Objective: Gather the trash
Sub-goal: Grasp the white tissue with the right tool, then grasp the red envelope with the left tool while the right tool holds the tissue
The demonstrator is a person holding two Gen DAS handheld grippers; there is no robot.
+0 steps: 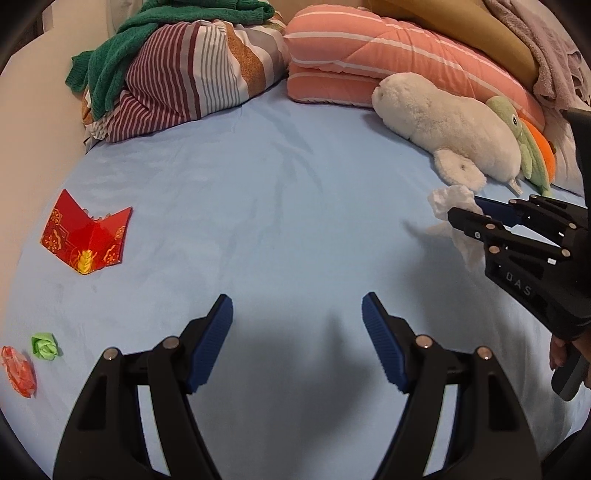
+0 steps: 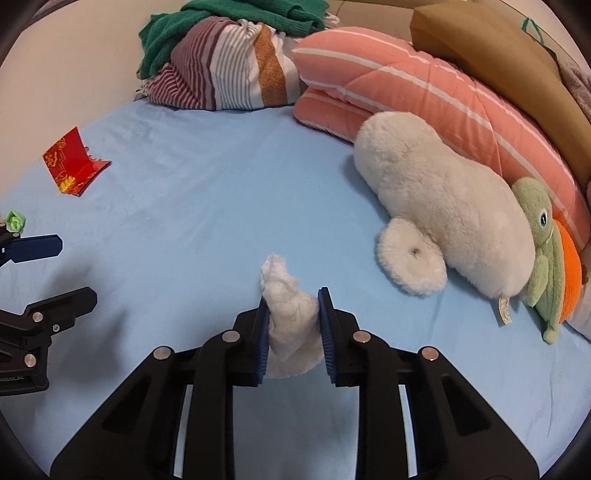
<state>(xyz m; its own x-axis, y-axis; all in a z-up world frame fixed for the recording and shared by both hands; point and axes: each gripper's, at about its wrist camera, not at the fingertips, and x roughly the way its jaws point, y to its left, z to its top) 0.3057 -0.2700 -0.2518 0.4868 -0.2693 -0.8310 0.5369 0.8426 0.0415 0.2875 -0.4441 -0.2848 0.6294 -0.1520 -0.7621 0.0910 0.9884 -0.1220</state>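
Note:
A crumpled white tissue [image 2: 291,321] sits on the light blue bed sheet [image 2: 207,206], and my right gripper [image 2: 293,299] is shut on it, with both blue pads pressed against its sides. In the left wrist view the same tissue [image 1: 452,199] shows at the right gripper [image 1: 465,208] tips. My left gripper [image 1: 297,299] hovers open over bare sheet with nothing between its fingers. To its left lie a folded red envelope [image 1: 86,236], a small green paper ball [image 1: 45,346] and a crumpled red wrapper [image 1: 18,371].
A white plush seal [image 2: 443,206] and a green plush toy [image 2: 543,251] lie to the right of the tissue. Behind them are a folded pink striped quilt [image 2: 406,85], a striped bundle [image 2: 229,74] and a green sweater [image 2: 251,14]. A hand [image 1: 557,354] holds the right gripper.

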